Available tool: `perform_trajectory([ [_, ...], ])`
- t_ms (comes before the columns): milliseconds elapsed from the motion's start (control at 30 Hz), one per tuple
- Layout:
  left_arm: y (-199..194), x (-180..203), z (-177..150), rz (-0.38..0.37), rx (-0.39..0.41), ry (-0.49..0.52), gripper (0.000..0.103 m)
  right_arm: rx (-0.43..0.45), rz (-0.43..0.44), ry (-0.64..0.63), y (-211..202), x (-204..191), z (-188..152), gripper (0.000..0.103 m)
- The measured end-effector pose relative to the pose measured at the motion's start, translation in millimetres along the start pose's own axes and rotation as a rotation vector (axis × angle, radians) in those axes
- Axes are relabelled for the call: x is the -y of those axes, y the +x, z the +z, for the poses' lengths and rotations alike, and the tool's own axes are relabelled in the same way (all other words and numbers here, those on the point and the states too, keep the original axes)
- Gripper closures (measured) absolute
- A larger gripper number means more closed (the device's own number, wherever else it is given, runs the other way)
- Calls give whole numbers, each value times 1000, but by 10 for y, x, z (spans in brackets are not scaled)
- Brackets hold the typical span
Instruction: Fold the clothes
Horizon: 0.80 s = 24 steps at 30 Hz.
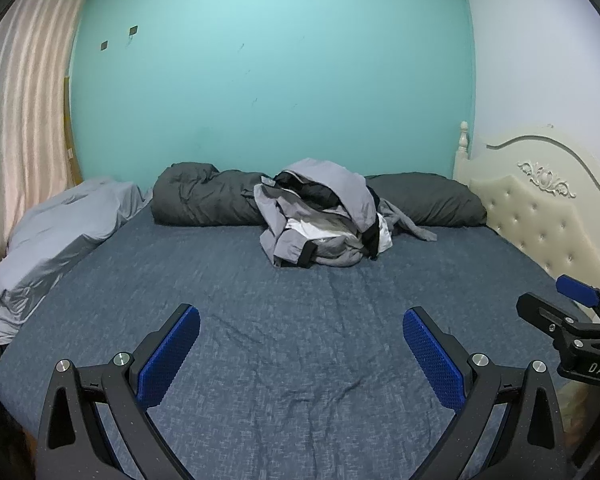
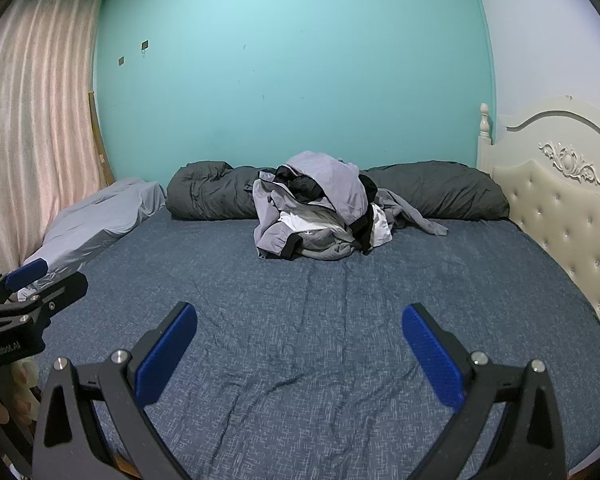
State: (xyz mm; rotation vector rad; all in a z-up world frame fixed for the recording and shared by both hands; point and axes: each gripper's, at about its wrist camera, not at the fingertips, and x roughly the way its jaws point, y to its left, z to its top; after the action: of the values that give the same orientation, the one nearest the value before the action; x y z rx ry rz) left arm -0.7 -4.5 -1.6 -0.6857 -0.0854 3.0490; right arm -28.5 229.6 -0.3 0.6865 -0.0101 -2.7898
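Left gripper (image 1: 301, 322) and right gripper (image 2: 299, 318) (both spread wide, empty), clothes pile (image 1: 324, 214) well beyond.

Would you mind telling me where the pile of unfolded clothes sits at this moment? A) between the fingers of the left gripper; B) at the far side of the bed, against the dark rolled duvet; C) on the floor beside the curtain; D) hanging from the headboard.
B: the pile of clothes lies on the blue bed sheet against the dark rolled duvet, far from both open grippers.
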Motion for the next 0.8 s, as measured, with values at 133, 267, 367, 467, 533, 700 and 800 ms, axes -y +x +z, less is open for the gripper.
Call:
perform_trajectory([
  [133,12,-48,-10,-12,-3,-16,0,-1,0,1,4,8,-2,0],
  [267,-25,94,20,8,0,18,0,-2,0,3,8,15,-4,0],
  [367,-17,133,44,12,-5,23,0,-1,-2,3,-7,6,-1,0],
  [467,-22,136,55,16,-5,23,0,-2,-1,4,-18,25,25,0],
  [533,-23,142,61,19,-6,24,0,0,-2,3,-15,16,20,0],
  [700,-28,153,96,24,-7,27,0,-3,-1,3,4,14,-2,0],
  [800,-31,145,86,19,-7,25,0,-3,-2,2,0,3,-8,0],
])
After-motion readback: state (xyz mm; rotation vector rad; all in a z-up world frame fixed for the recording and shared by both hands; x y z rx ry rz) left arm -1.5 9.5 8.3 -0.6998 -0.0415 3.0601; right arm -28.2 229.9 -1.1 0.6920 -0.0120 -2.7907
